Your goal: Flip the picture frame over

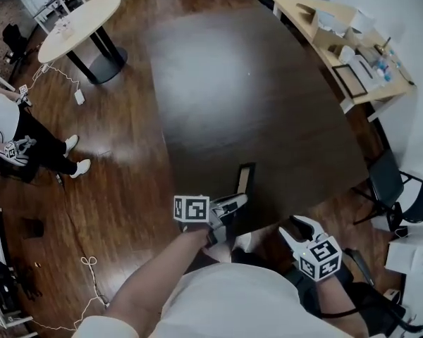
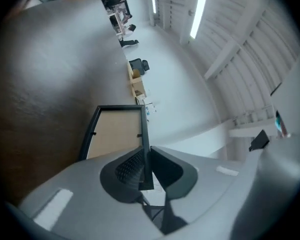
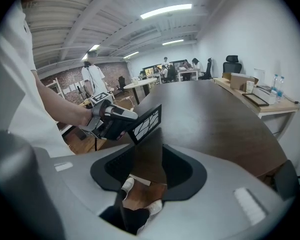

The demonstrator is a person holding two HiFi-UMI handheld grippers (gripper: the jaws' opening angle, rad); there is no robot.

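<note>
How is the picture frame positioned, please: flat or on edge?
On edge: the picture frame stands steeply over the table, its rim in the left gripper.

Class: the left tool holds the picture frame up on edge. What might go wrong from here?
1. The left tool pinches only the thin rim of the picture frame, so it may slip and slam onto the table.
2. The frame is near the table's edge and the right tool is open, apart from it; a slip might drop it off.

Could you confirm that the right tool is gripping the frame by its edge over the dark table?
Not quite: the left tool is gripping the frame by its edge over the dark table, as the left gripper view shows.
</note>
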